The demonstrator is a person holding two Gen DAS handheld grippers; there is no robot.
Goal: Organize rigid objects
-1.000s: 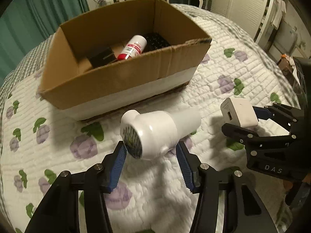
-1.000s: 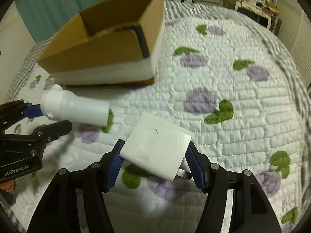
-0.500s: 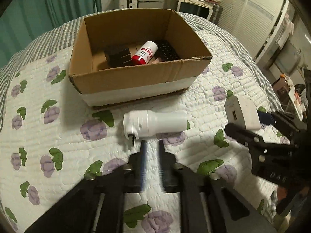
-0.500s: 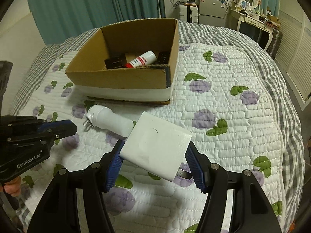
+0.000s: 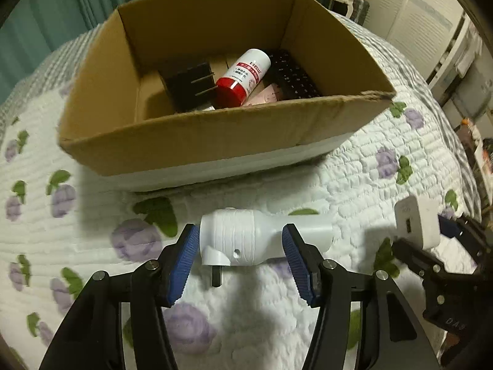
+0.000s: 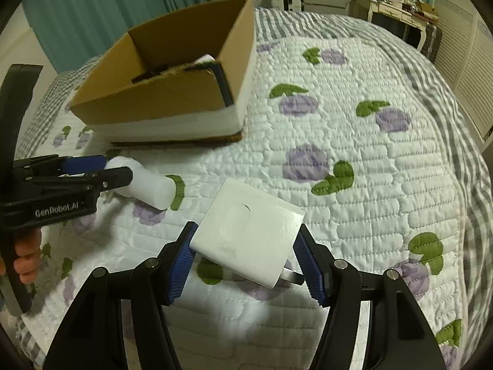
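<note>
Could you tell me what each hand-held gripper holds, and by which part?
Right hand-held gripper: white charger, by its two side edges. Left hand-held gripper: nothing; its opening jaws flank the white plug light.

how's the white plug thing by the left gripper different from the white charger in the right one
The round white plug is cylindrical, narrowing to a neck; the square white charger is a flat block. The plug lies on the quilt between the left hand-held gripper's opening jaws; the charger is clamped, tilted, in the right hand-held gripper. Both are white plastic with metal prongs.
</note>
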